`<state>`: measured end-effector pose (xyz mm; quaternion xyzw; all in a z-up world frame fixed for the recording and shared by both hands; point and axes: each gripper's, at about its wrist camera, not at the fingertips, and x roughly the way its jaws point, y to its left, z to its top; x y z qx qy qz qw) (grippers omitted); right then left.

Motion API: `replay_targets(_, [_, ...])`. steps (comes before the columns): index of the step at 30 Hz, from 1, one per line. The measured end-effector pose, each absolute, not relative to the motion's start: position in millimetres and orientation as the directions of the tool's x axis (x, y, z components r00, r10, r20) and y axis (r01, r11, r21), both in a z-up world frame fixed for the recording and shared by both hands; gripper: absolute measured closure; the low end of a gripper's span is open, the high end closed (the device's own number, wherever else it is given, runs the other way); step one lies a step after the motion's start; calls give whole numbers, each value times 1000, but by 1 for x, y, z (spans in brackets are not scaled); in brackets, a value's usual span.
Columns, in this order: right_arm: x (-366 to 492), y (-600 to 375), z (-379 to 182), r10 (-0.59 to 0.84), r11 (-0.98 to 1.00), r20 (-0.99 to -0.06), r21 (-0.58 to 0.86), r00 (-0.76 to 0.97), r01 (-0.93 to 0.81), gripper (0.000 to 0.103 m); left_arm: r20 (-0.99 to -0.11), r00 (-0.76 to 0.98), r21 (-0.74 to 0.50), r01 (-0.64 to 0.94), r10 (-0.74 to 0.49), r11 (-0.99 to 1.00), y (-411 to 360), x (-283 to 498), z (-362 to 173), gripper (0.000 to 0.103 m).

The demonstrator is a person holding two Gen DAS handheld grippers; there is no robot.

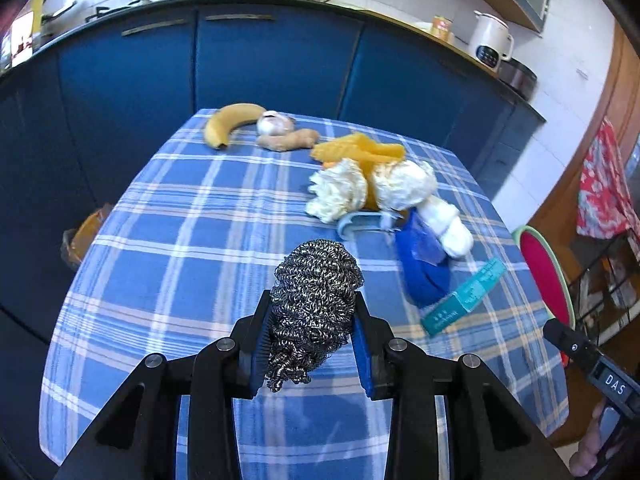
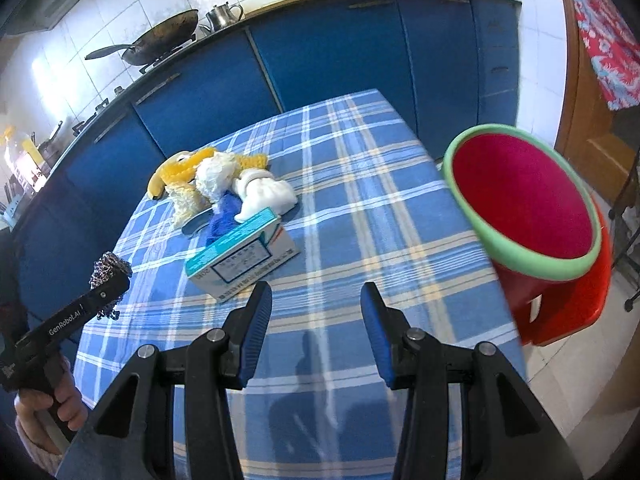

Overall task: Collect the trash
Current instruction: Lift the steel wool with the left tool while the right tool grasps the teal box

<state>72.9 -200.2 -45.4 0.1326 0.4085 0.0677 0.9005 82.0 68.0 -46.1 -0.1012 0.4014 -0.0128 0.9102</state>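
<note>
My left gripper (image 1: 314,300) is shut on a steel wool scrubber (image 1: 316,296) and holds it above the blue plaid tablecloth (image 1: 180,240). The scrubber also shows in the right wrist view (image 2: 108,272). My right gripper (image 2: 316,296) is open and empty above the table's near edge. A pile of crumpled white tissues (image 1: 376,188), yellow cloth (image 1: 360,148) and a blue wrapper (image 1: 420,264) lies mid-table, with a teal and white small box (image 2: 244,252) beside it. A red bin with a green rim (image 2: 524,196) stands off the table's right side.
A banana (image 1: 228,122), a garlic bulb (image 1: 274,122) and a ginger root (image 1: 288,140) lie at the table's far end. Blue kitchen cabinets (image 1: 240,64) stand behind the table. A brown object (image 1: 86,236) sits below the table's left edge.
</note>
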Motion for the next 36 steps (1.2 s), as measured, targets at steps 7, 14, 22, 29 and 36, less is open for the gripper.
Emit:
replay_targets(7, [90,-182,-49,269,945,-729,328,629,-24,48,-733,672,-211,-75,-107,975,75,85,-51,67])
replay_targets(14, [116,-158,-47,307,927,-745,376,592,-8,45,-730,675,-221,-83,-108,972,81,85,-52,67])
replay_targets(22, [144,-141,-56,315,905,-777,420,545,75,45,-729,676,-239,-105,-107,965,94,85,-56,67])
replay_targets(29, [154,-131,-67,286,916,-804,390,522,98,45,-728,676,-252,-109,-114,961,100,86,-59,67])
replay_targets(36, [147,-145,-76,290,909,-807,400,515,114,61,-728,673,-256,-90,-130,963,95,86,-59,67])
